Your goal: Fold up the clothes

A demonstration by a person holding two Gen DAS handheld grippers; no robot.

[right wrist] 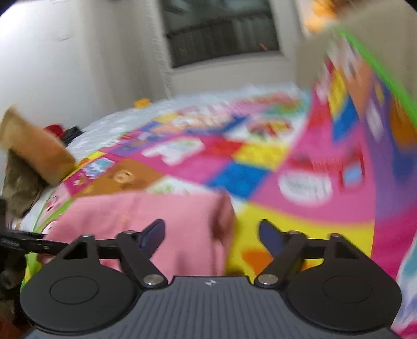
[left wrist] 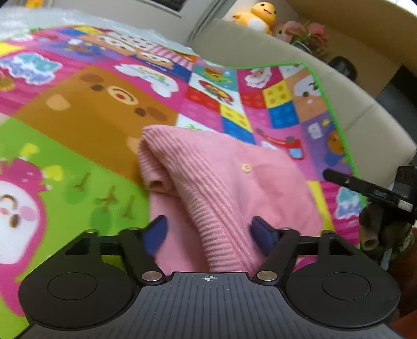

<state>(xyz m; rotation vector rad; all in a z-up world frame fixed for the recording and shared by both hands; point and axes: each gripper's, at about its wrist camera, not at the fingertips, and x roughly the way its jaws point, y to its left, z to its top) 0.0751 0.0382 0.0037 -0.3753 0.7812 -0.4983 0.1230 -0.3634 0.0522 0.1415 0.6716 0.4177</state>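
Observation:
A pink knit cardigan [left wrist: 224, 172] with a small button lies partly folded on a colourful cartoon play mat [left wrist: 86, 109]. Its ribbed sleeve runs from the far left corner down between the blue fingers of my left gripper [left wrist: 209, 232], which stands open around it. In the blurred right wrist view the same pink cardigan [right wrist: 156, 211] lies flat, its right edge near the middle. My right gripper [right wrist: 211, 234] is open just above that edge, the left finger over the cloth and the right finger over the yellow part of the mat [right wrist: 299, 216].
A beige sofa [left wrist: 299, 60] with a yellow plush toy [left wrist: 258, 14] and flowers borders the mat on the far right. The other gripper's black arm [left wrist: 365, 187] shows at the right edge. A brown cushion [right wrist: 34, 148] lies at the left in the right wrist view.

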